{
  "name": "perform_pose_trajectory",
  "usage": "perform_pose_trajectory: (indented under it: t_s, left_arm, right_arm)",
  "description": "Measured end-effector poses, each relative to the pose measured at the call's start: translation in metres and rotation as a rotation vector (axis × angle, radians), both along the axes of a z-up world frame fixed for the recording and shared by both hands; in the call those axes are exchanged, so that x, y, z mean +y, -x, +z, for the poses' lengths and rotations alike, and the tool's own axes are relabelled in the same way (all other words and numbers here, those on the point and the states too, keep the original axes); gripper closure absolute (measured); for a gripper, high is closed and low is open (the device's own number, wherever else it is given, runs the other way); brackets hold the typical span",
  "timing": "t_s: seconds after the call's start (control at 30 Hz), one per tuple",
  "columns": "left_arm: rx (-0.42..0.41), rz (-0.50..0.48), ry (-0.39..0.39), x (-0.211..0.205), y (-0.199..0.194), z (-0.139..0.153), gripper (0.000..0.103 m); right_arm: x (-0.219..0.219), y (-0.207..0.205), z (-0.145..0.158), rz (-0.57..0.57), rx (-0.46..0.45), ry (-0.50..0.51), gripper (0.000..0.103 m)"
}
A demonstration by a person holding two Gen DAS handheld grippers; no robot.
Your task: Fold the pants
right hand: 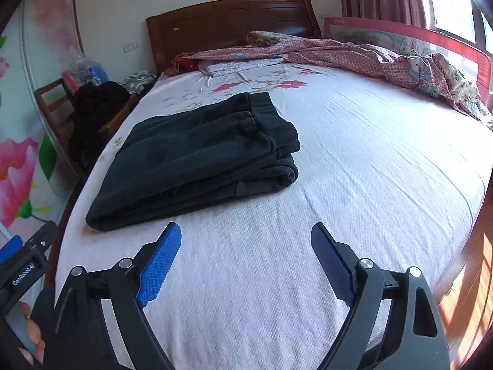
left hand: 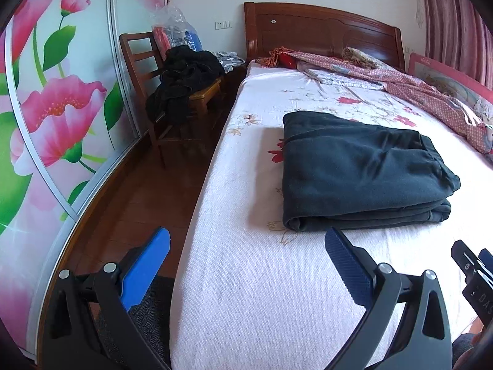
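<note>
Dark pants (left hand: 360, 172) lie folded into a thick rectangular stack on the white flowered bed sheet (left hand: 252, 293). In the right wrist view the same pants (right hand: 197, 160) sit ahead and to the left, waistband at the far end. My left gripper (left hand: 246, 240) hangs open near the bed's front left edge, nothing between its blue pads. A short way in front of the folded stack, my right gripper (right hand: 245, 234) is open over bare sheet (right hand: 369, 160) and empty. Neither gripper touches the pants.
A wooden chair (left hand: 144, 71) piled with black clothes (left hand: 185, 83) stands left of the bed by a flowered wardrobe door (left hand: 55, 108). A crumpled red patterned quilt (right hand: 354, 55) lies along the headboard (right hand: 231, 21) and far right side. A hand (right hand: 32, 336) shows at lower left.
</note>
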State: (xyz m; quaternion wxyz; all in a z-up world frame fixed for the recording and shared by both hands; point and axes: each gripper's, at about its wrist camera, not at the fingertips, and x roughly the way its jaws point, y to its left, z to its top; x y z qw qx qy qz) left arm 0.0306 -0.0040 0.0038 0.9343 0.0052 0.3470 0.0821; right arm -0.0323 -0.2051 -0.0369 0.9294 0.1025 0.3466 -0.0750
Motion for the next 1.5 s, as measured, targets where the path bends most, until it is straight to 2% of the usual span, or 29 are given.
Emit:
perform_pose_trajectory:
  t_s: [0.2,0.33,0.6,1.5]
  left_arm:
    - [-0.002,-0.013,-0.082,-0.014,0.007,-0.010,0.002]
    - [-0.004,-0.017,-0.100,-0.019,0.008,-0.012,0.002]
    - [-0.003,-0.017,-0.057,-0.016,0.010,-0.012,0.002]
    - [0.022,-0.013,-0.053,-0.019,0.007,-0.018,0.002]
  right_arm:
    - [0.006,-0.001,0.002,0.014,0.013,-0.027,0.017]
    - [0.008,-0.002,0.006,0.004,0.000,-0.042,0.017]
    - [0.018,-0.008,0.003,0.032,0.022,-0.022,0.017]
    - [0.019,-0.008,0.001,0.047,0.033,-0.047,0.017]
